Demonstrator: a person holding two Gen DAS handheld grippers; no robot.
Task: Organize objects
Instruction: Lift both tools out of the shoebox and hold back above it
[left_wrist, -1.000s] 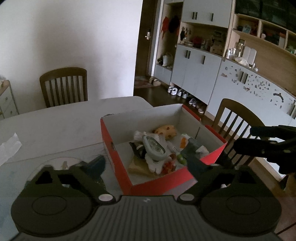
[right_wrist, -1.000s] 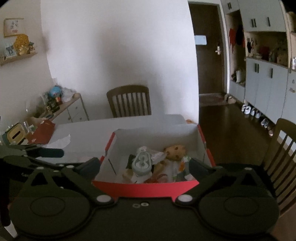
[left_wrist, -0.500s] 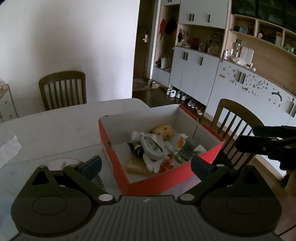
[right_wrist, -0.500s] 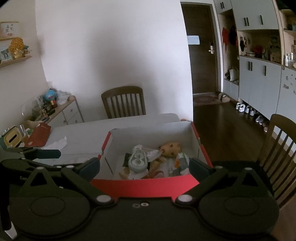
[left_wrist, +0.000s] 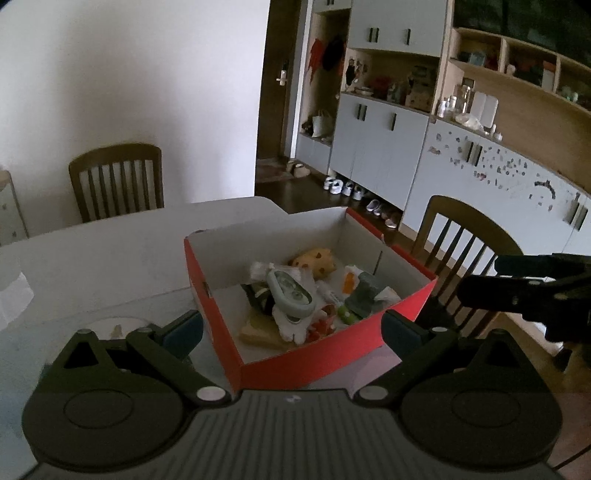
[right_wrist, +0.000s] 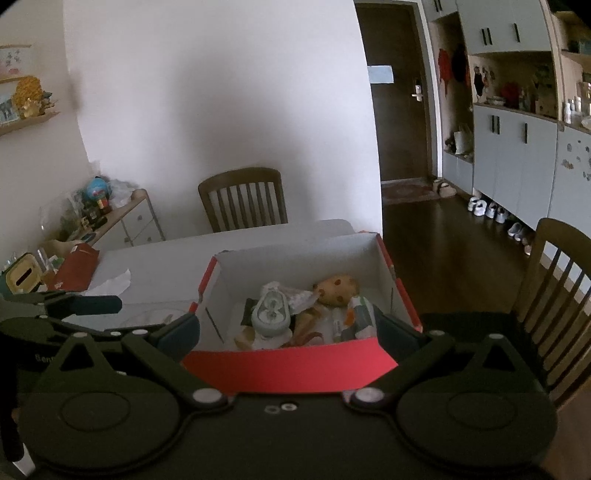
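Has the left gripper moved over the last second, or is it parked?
Yes. The left gripper has pulled back from the red box: its right fingertip, earlier over the toys inside, now sits outside the near wall.

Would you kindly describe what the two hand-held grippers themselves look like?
Both are matte black plastic. The left hand-held gripper has a ribbed grey body, two round discs, silver pivot screws and dark teal finger pads. The right hand-held gripper matches, with a smooth black body.
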